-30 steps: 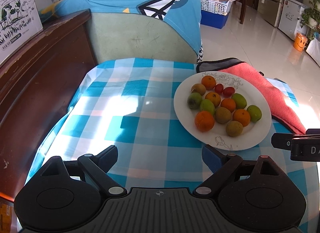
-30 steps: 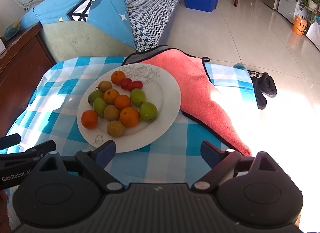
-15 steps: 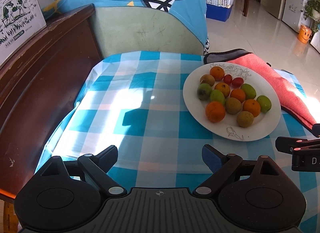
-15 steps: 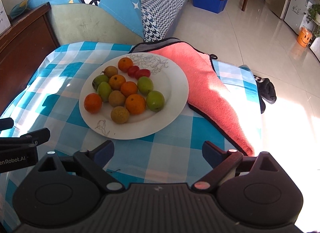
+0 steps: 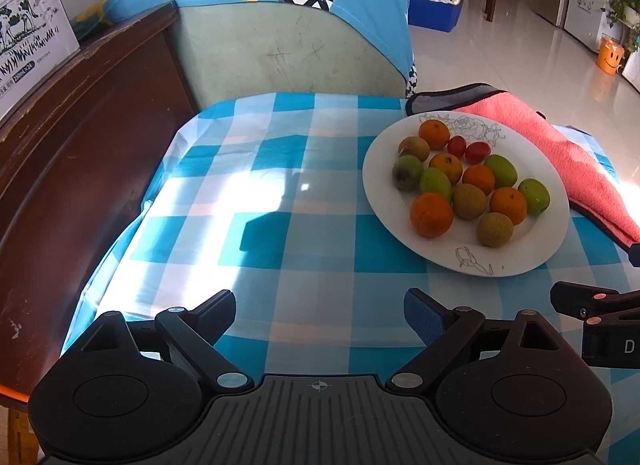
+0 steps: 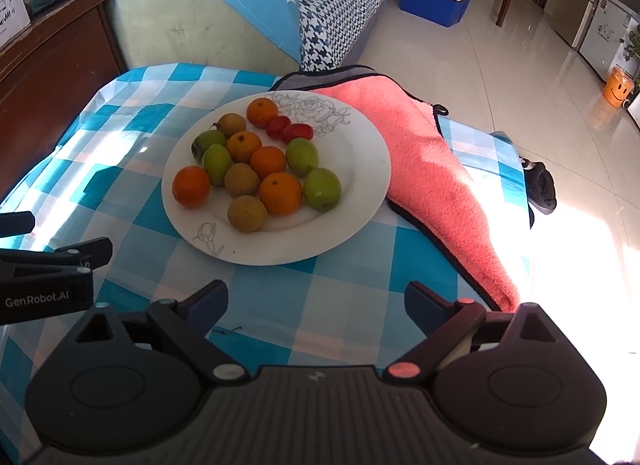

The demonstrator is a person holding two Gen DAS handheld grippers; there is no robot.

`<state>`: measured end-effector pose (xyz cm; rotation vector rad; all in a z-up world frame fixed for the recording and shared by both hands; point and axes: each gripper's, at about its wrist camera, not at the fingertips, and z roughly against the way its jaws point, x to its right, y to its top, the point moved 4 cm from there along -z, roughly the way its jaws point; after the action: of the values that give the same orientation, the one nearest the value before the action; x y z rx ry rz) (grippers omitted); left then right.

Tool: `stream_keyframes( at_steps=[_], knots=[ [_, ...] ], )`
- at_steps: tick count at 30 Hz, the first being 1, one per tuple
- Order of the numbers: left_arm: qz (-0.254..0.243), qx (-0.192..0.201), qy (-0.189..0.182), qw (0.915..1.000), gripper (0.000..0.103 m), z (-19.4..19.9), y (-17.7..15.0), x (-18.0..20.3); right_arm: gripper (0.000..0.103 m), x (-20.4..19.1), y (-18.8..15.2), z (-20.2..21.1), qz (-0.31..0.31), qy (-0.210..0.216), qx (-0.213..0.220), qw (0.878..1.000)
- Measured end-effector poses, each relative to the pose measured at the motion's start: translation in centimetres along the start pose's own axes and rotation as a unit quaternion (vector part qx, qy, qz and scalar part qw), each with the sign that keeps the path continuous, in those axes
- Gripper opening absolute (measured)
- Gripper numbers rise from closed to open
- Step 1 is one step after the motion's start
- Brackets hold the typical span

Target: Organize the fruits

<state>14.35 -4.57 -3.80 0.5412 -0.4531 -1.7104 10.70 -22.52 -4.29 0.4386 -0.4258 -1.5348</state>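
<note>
Hovering with jaws apart and empty, both the left gripper (image 5: 319, 311) and right gripper (image 6: 316, 301) face the plate (image 6: 360, 201), where the fruits (image 6: 256, 169) lie mixed; sorting stage unclear.

Oranges (image 6: 280, 193), green fruits (image 6: 322, 188), brownish ones (image 6: 247, 213) and two small red ones (image 6: 296, 132) lie clustered together. They fill the left half of a white plate (image 6: 360, 185)

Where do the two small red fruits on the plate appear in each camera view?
Left wrist view: red fruits right of centre, at the plate's far side.
Right wrist view: red fruits left of centre, upper plate area.
Shared landmark: the rose drawing on the plate rim beside them.
</note>
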Motion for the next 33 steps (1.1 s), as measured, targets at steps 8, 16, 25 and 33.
stream_keyframes(
  at_steps=[8,16,25,33],
  knots=[
    [-0.013,-0.002,-0.005,0.9999,0.093,-0.1,0.1,0.6,0.095,0.2,0.0,-0.2,-0.003,-0.007,0.001,1.0],
    [-0.025,-0.001,-0.011,0.9996,0.093,0.0,0.0,1.2,0.095,0.1,0.0,-0.5,-0.001,-0.009,-0.002,1.0],
    [-0.033,-0.002,-0.015,0.9994,0.093,0.0,-0.1,1.6,0.095,-0.1,0.0,-0.6,0.0,-0.008,0.0,1.0],
    [-0.036,-0.002,-0.013,0.9993,0.093,0.0,-0.2,1.7,0.095,-0.3,0.1,-0.7,0.002,-0.007,-0.001,1.0]
  ],
)
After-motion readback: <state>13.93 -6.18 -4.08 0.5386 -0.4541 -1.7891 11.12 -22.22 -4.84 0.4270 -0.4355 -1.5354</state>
